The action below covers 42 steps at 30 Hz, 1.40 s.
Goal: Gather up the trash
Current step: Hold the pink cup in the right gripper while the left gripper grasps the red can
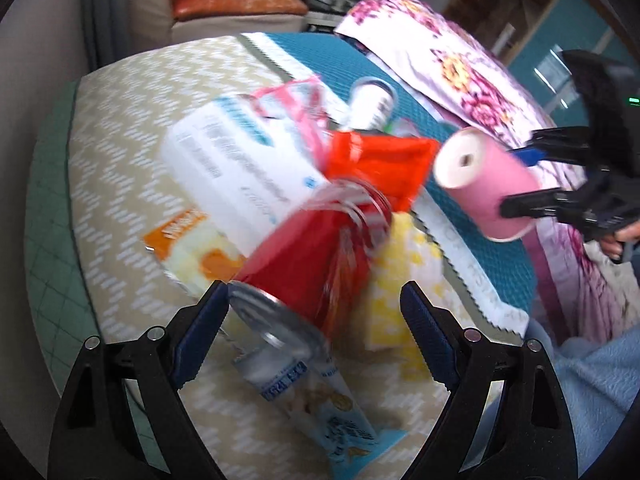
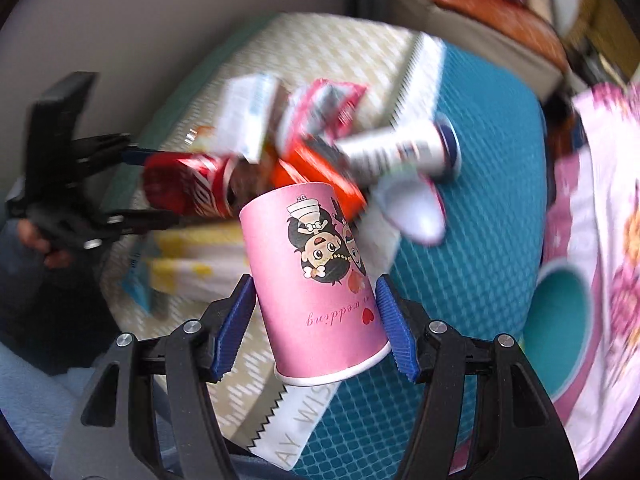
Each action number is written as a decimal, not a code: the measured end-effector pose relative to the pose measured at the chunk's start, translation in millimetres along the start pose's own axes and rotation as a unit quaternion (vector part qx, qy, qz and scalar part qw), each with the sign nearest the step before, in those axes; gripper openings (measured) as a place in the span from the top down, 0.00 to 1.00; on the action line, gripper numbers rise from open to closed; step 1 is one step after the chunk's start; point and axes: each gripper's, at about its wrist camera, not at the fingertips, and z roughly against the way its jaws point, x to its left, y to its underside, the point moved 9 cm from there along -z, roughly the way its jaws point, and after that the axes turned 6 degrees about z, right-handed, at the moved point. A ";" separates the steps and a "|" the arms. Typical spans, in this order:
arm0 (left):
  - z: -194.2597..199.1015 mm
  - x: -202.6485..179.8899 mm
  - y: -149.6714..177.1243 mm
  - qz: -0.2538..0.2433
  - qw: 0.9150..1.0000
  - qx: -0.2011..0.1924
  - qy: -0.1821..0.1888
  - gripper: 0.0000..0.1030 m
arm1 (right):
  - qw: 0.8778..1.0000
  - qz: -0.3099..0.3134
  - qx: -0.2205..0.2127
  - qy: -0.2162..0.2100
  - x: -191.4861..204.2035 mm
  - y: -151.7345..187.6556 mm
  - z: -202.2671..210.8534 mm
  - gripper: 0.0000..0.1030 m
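A heap of trash lies on a beige and teal cloth. My right gripper (image 2: 316,312) is shut on a pink paper cup (image 2: 316,280) held bottom-forward above the cloth; the cup (image 1: 484,184) also shows at the right of the left wrist view. A red cola can (image 1: 312,252) lies between the pads of my left gripper (image 1: 316,320), whose jaws stand wide around it; the left pad (image 1: 208,320) touches its rim, the right pad (image 1: 424,332) stands apart. The can (image 2: 188,188) shows blurred in the right wrist view.
Around the can lie a white box (image 1: 236,168), a red wrapper (image 1: 384,160), a white bottle (image 1: 372,104), a yellow checked packet (image 1: 400,280) and a blue snack wrapper (image 1: 336,404). A floral pink blanket (image 1: 460,68) lies to the right. A sofa (image 1: 224,12) stands behind.
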 end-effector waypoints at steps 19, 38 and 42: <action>-0.2 -28.0 -23.1 -0.008 0.998 0.039 -0.044 0.15 | 0.997 -0.074 0.009 -0.017 -24.5 59.2 -31.3 0.40; -51.1 -70.8 -30.2 -0.117 0.986 0.091 -0.075 0.41 | 0.995 -0.092 0.022 -0.023 -55.9 100.1 -17.9 0.37; -51.8 -94.2 -15.2 -0.119 0.986 0.108 -0.036 0.41 | 0.993 -0.116 0.008 -0.017 -67.6 108.0 -11.8 0.39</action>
